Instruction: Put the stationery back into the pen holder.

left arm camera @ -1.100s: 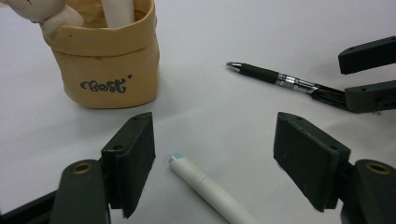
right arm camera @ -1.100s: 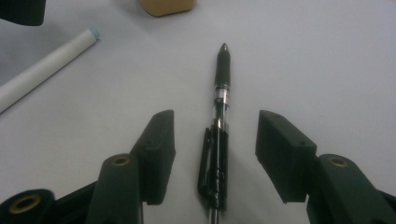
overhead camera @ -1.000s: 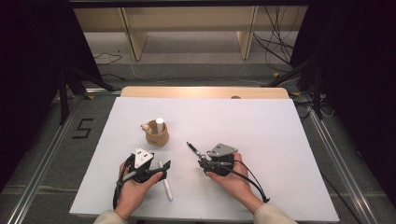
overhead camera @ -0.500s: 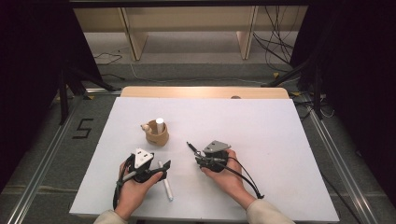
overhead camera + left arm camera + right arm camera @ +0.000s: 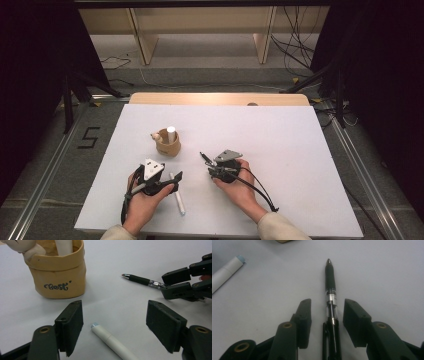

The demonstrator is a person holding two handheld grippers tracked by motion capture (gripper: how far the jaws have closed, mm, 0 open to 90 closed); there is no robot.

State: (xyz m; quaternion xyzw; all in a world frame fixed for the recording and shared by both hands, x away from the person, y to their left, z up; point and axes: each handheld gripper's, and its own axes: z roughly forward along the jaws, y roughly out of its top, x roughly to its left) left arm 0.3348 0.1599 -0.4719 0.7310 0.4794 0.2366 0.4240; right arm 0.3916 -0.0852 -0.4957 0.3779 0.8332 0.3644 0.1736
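The black pen [image 5: 330, 287] lies flat on the table [image 5: 300, 150], a little toward the near edge from its middle, its barrel running between my right gripper [image 5: 327, 315]'s jaws — they stand partly open on either side of it, closed on nothing. My left gripper [image 5: 115, 322] is spread wide over the white marker [image 5: 112, 340], which lies nearer the near edge, also ungripped. So I judge the work barely begun: one white marker stands in the tan cup [image 5: 167, 144], and two are left to lift. My left gripper view reads the cup's lettering — the high view cannot — while the high view places cup, pen [image 5: 205, 157] and marker [image 5: 177, 200] across the table.
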